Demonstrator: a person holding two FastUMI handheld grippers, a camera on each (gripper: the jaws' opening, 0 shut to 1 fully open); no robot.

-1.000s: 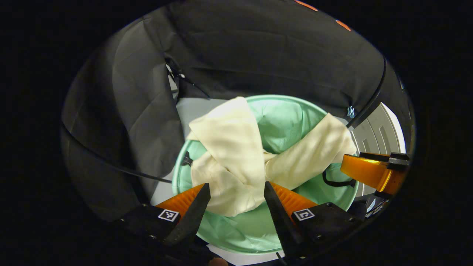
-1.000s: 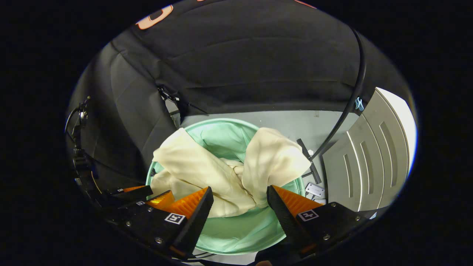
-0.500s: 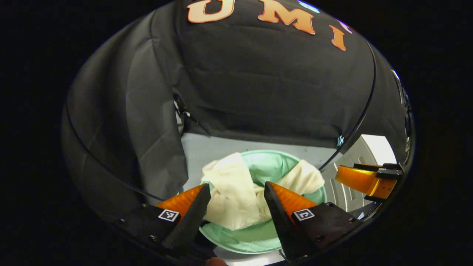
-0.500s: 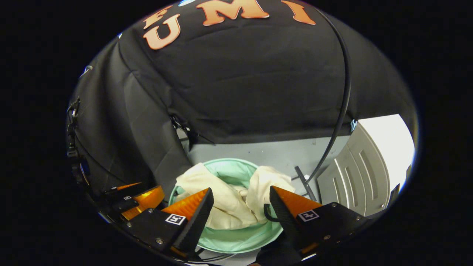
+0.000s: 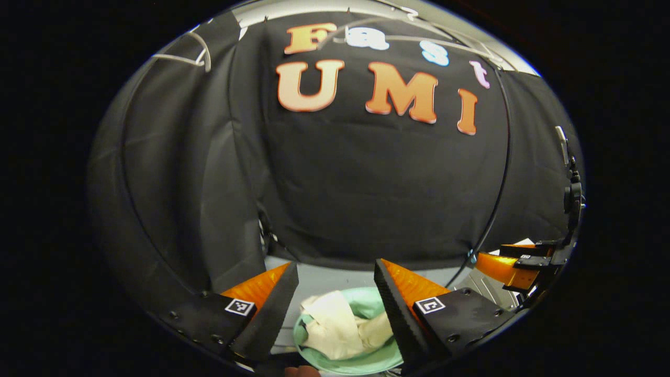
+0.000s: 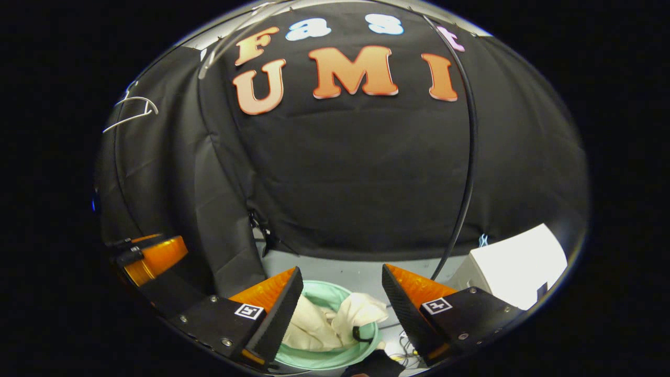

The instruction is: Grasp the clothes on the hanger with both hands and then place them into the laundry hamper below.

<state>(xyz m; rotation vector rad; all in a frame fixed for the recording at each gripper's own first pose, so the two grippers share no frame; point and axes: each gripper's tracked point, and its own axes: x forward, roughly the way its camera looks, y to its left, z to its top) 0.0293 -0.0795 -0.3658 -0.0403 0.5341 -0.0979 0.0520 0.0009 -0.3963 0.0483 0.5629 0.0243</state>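
Observation:
The cream garment (image 5: 335,327) lies crumpled in the round mint-green laundry hamper (image 5: 366,362) on the floor, far below both grippers. My left gripper (image 5: 335,267) is open and empty, high above the hamper. In the right gripper view the same garment (image 6: 335,324) drapes over the hamper's rim (image 6: 319,361). My right gripper (image 6: 342,269) is also open and holds nothing. Each gripper shows at the edge of the other's view: the right gripper (image 5: 510,267) and the left gripper (image 6: 154,256). A bare white wire hanger (image 6: 131,112) hangs at the upper left.
A white ribbed cabinet (image 6: 515,267) stands on the grey floor (image 6: 356,275) right of the hamper. A black cable (image 6: 468,157) runs down the booth wall toward the floor. Small cables and a plug lie beside the hamper.
Both open grippers have risen well above the hamper and tilted up toward the wall. The garment stays in the hamper and looks much smaller now.

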